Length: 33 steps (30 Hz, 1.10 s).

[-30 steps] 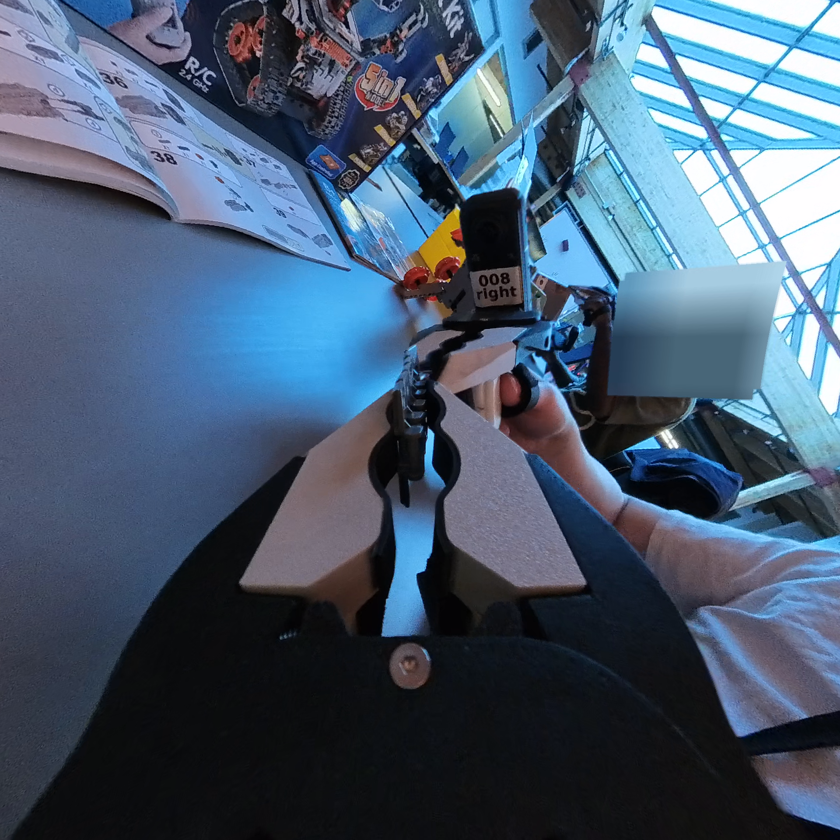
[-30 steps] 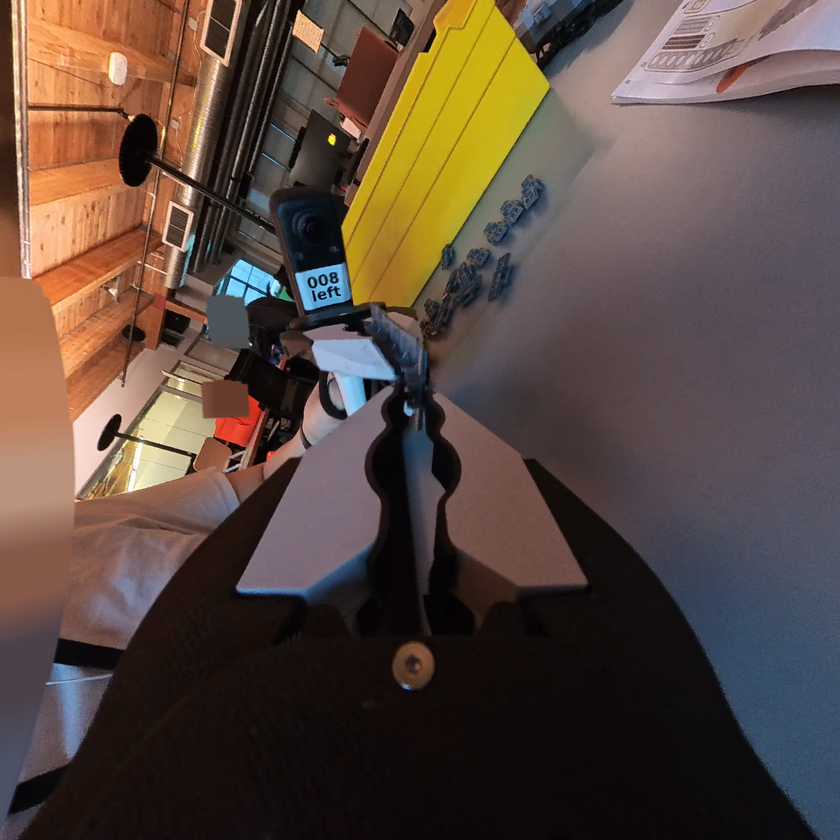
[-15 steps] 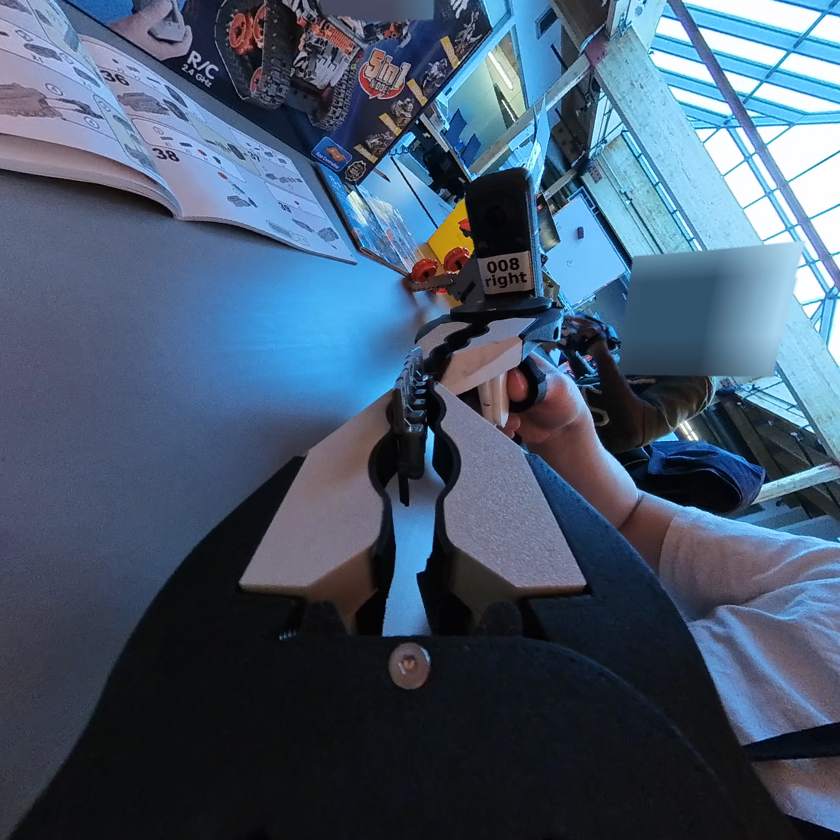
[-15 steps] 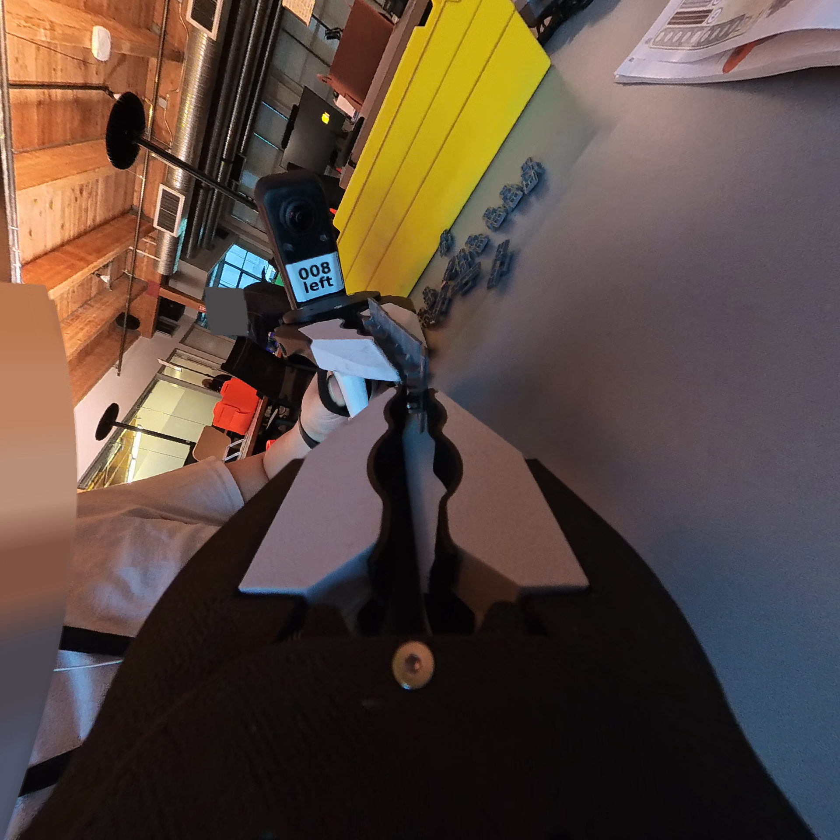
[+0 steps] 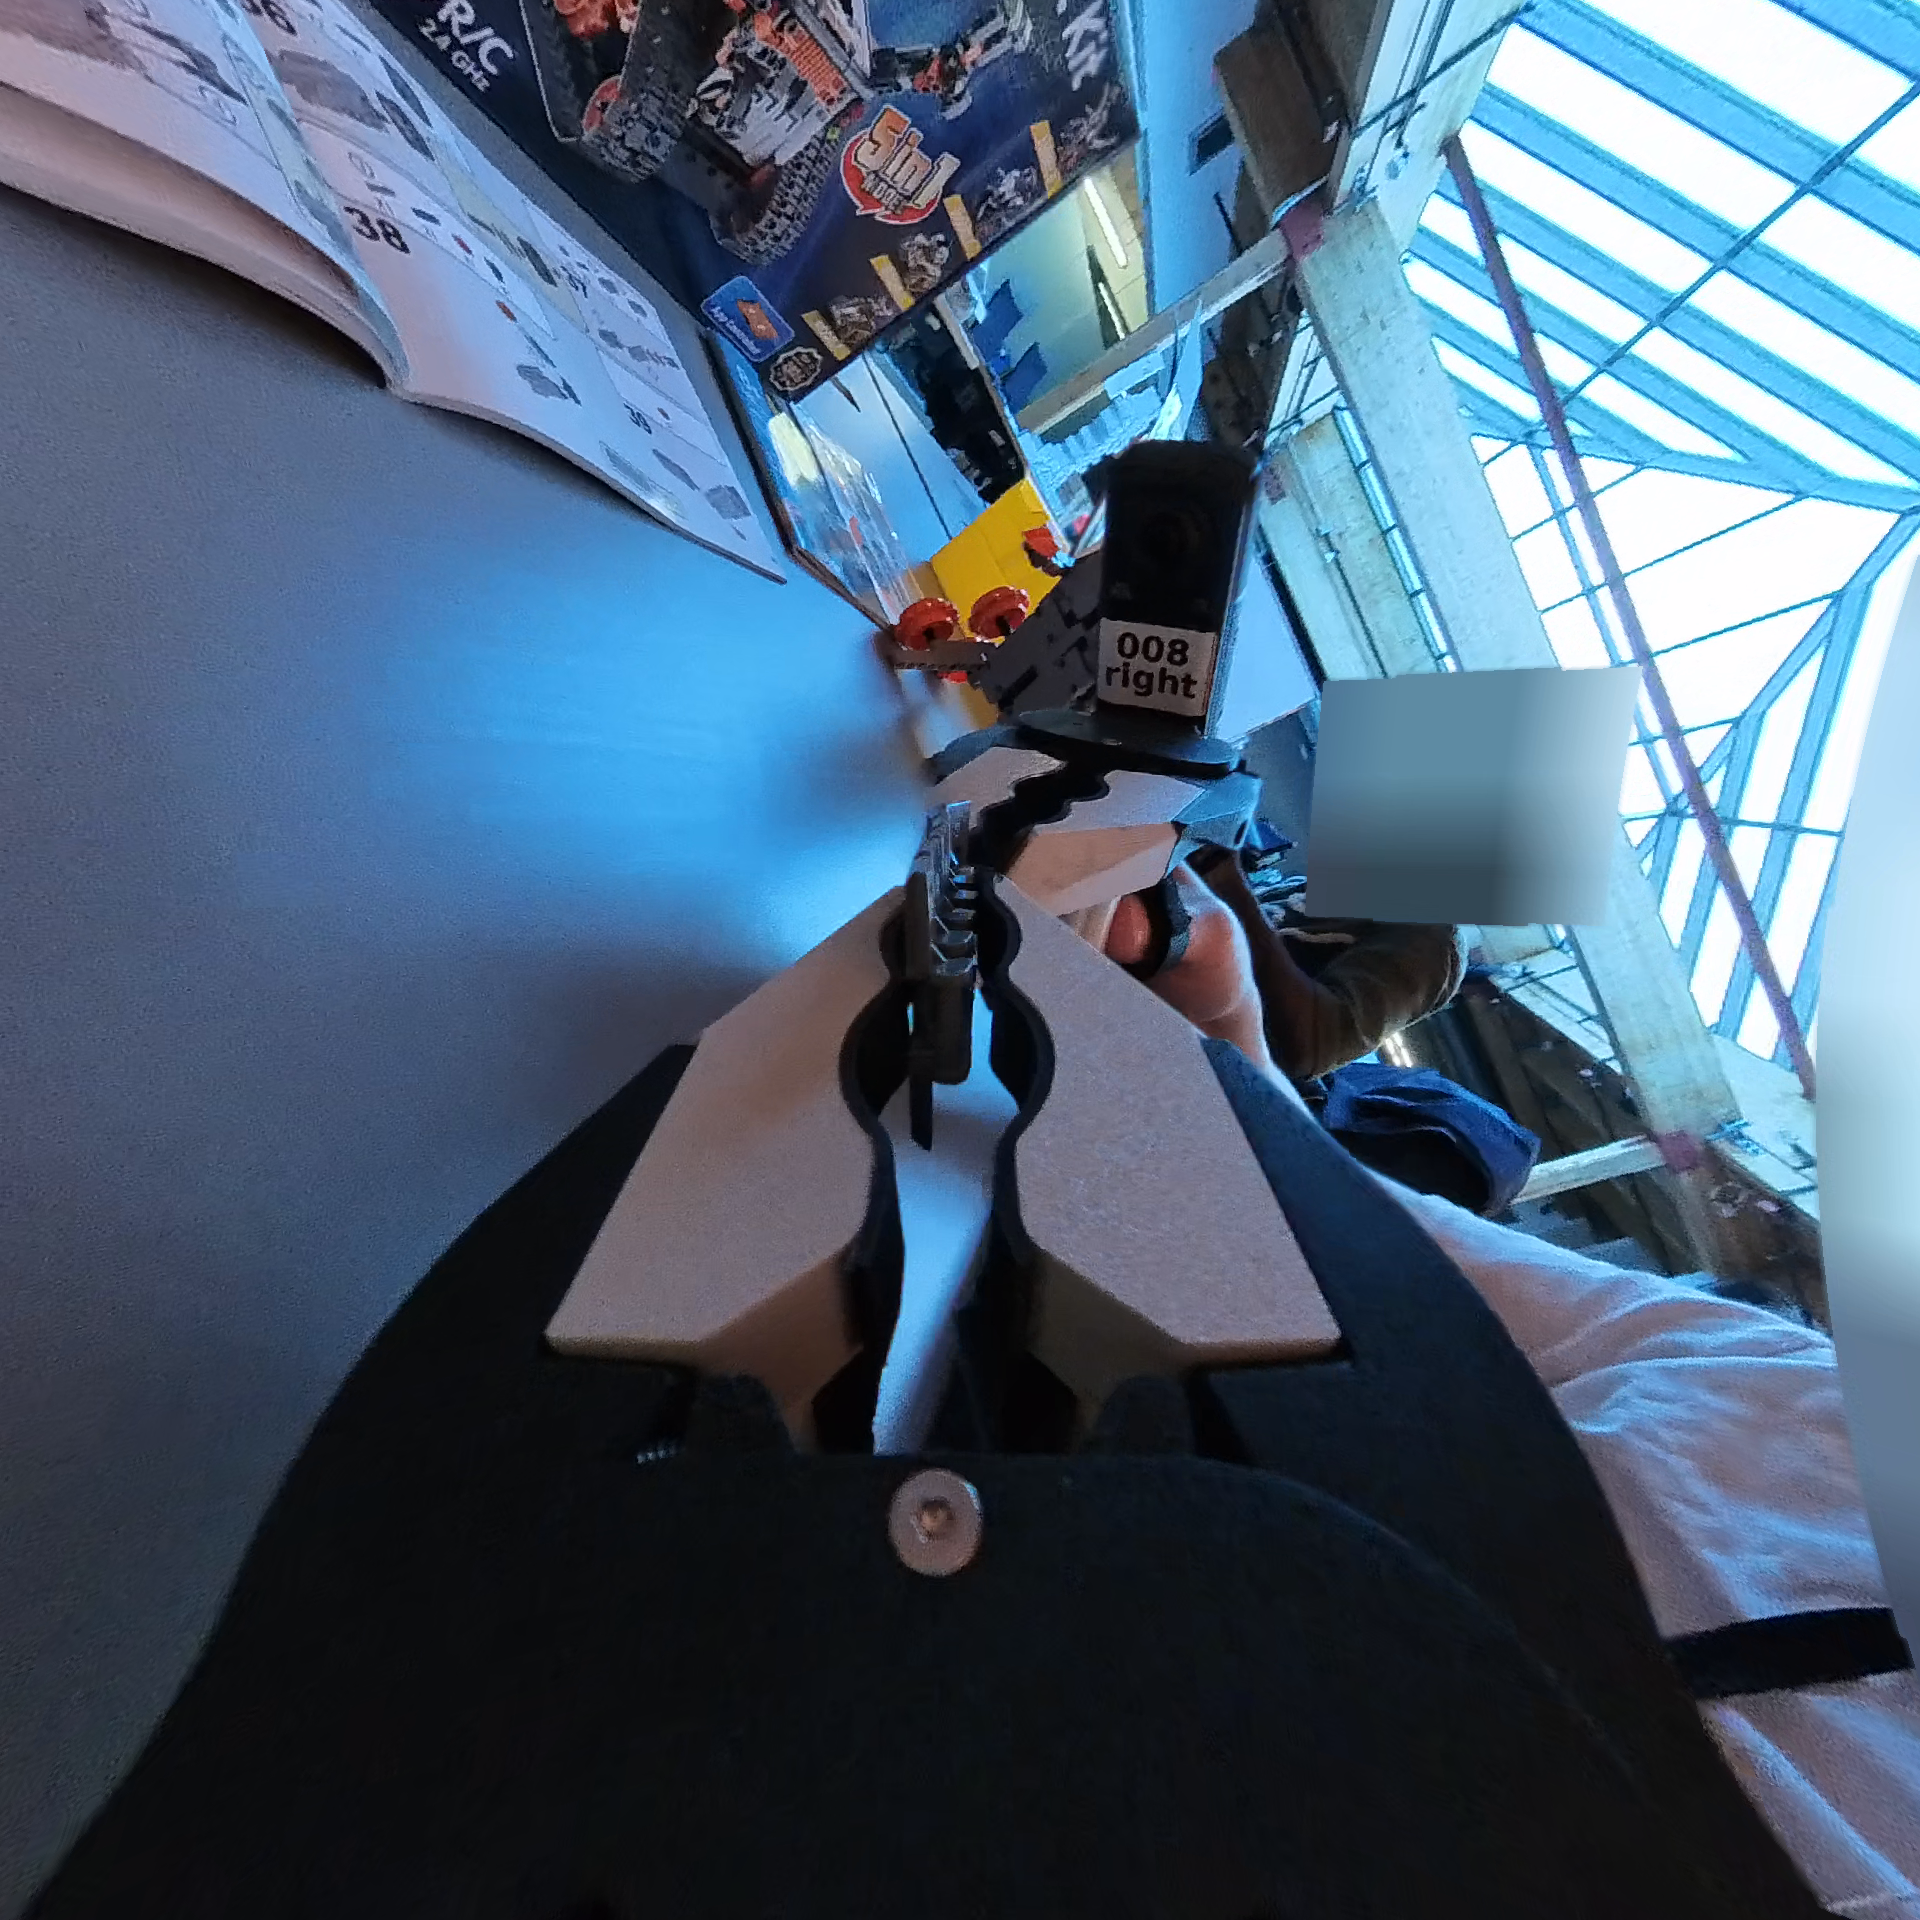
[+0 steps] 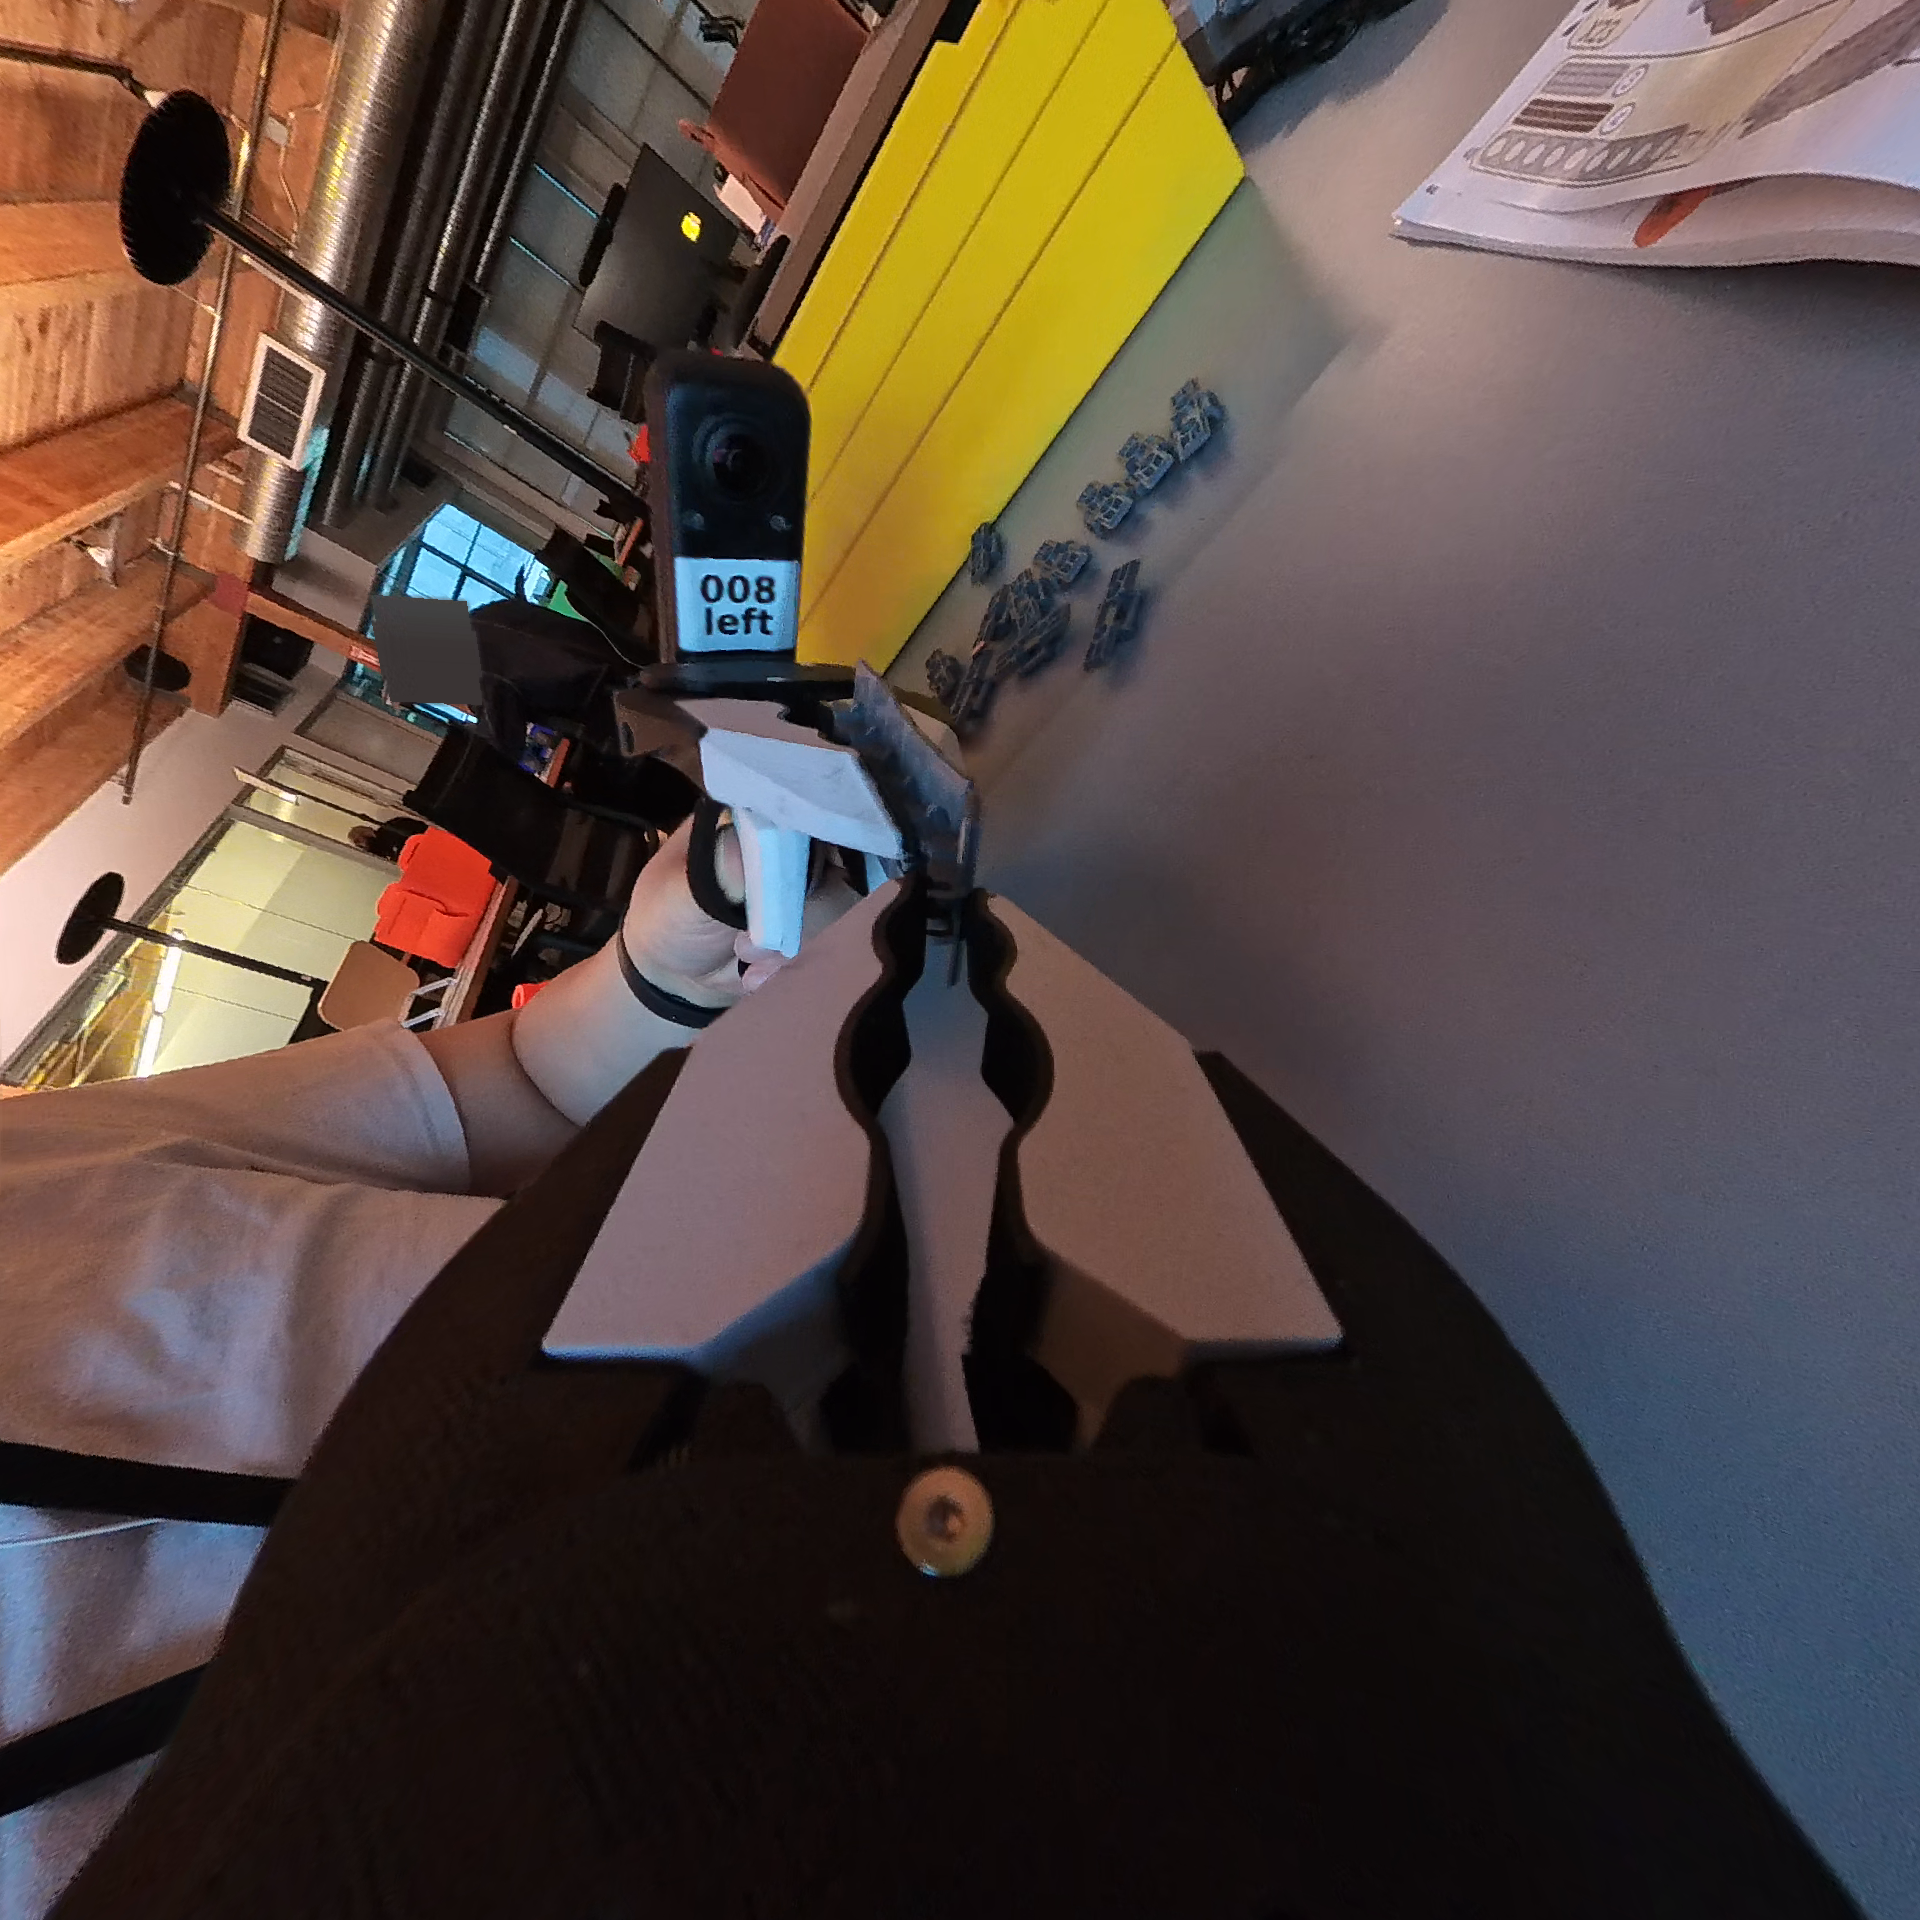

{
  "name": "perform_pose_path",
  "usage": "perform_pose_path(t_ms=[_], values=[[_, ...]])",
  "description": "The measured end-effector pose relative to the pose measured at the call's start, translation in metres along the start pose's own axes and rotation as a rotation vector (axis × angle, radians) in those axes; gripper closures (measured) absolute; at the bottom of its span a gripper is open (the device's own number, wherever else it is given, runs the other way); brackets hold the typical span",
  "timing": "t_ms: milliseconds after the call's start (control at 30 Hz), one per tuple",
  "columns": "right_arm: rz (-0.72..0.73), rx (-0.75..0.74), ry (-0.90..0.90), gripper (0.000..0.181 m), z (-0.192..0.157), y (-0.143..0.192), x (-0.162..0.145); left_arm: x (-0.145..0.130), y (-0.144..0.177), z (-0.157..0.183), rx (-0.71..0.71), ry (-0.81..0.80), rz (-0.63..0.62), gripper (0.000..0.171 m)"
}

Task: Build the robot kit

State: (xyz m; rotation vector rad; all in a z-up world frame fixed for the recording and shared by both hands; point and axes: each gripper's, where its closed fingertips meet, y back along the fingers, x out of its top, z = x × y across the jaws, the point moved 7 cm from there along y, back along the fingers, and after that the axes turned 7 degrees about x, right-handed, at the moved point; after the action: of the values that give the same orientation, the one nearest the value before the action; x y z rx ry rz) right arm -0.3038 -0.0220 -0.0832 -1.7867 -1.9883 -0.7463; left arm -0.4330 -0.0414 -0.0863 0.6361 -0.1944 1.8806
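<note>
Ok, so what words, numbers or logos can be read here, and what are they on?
I don't copy writing out; these things bear it:
Right camera sticker, white, above the right tongs: legible print.
Left camera sticker, white, above the left tongs: legible print.
Open booklet: numerals legible, small print blurred.
Dark blue toy box: large lettering and logos.
Dark toothed strip, gripped by both tongs: none.
</note>
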Motion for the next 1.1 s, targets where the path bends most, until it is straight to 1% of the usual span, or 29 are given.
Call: perform_pose_path(t_ms=[67,167,233,333,433,533,667,767,867,1000,1100], values=[[0.024,0.023,-0.016,0.176,0.0,0.0,0.001,0.002,0.001,0.0,-0.008,-0.007,0.015,0.165],[0.056,0.107,-0.045,0.175,-0.003,0.002,0.004,0.005,0.003,0.003,-0.039,-0.008,0.04,0.166],[0.069,0.105,-0.033,0.172,-0.002,0.007,0.005,0.009,0.009,0.001,-0.039,-0.003,0.077,0.166],[0.102,0.124,-0.023,0.167,-0.005,0.012,0.009,0.009,0.01,0.0,-0.032,-0.016,0.077,0.166],[0.104,0.089,0.003,0.161,-0.004,0.01,0.009,0.007,0.007,0.004,-0.035,-0.055,0.054,0.166],[0.109,0.088,0.0,0.157,-0.002,0.007,0.008,0.006,0.006,0.01,-0.075,-0.077,0.051,0.166],[0.101,0.134,0.002,0.162,-0.005,0.005,0.007,0.005,0.005,0.011,-0.084,-0.075,0.038,0.166],[0.103,0.119,0.015,0.164,-0.006,0.004,0.008,0.003,0.003,0.011,-0.074,-0.087,0.022,0.166],[0.112,0.11,0.014,0.171,-0.005,0.004,0.009,0.001,0.001,0.011,-0.066,-0.097,0.011,0.166],[0.1,0.126,0.004,0.171,-0.005,0.004,0.008,0.001,0.001,0.011,-0.073,-0.08,0.004,0.166],[0.093,0.124,0.031,0.172,-0.005,0.004,0.007,0.0,0.002,0.013,-0.045,-0.123,0.004,0.166]])
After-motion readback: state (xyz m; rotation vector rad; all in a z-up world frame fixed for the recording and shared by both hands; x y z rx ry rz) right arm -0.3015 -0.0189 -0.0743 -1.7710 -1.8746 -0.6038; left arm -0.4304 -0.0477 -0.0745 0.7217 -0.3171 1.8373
